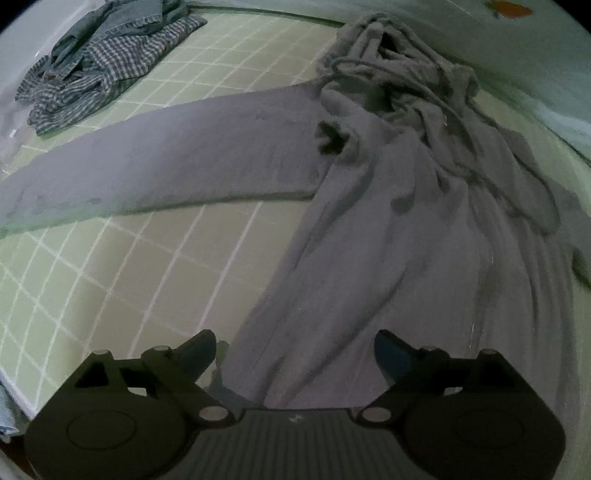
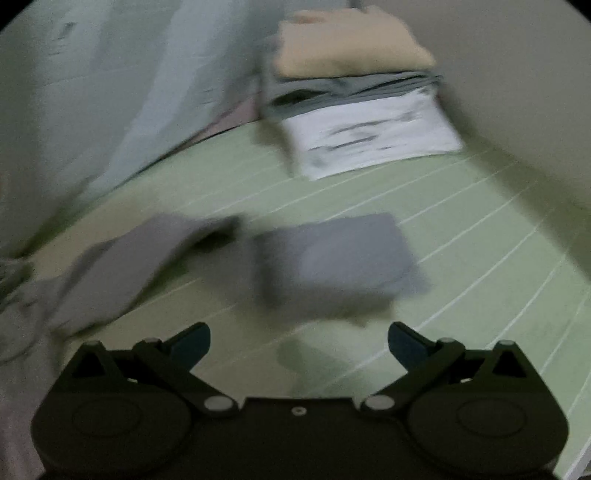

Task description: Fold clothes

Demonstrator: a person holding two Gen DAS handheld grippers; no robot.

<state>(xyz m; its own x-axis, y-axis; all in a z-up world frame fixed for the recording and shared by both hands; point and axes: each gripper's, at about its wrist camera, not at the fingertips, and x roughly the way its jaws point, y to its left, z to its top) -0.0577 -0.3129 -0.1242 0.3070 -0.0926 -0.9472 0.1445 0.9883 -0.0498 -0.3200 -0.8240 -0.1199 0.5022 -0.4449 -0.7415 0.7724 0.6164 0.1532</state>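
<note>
A pale green mat point(image 1: 122, 280) ruled with a white grid lies beneath a plain grey hooded garment point(image 1: 388, 229), its cord the same grey. Beyond the garment's outstretched sleeve, a blue-and-white checked shirt point(image 1: 107, 70) is tangled with faded blue denim point(image 1: 122, 22). Past the hood, an orange patch point(image 1: 511, 9) marks a pale blue-green cloth. In the blurred right wrist view, the same green mat point(image 2: 480, 229) carries a flat grey rectangle of cloth point(image 2: 332, 254); behind it sits a stack with beige point(image 2: 351, 44) on top, grey-green point(image 2: 351, 86) in the middle and white with dark markings point(image 2: 369, 136) below. Both grippers are black, the left point(image 1: 295, 350) and the right point(image 2: 299, 343) alike.
</note>
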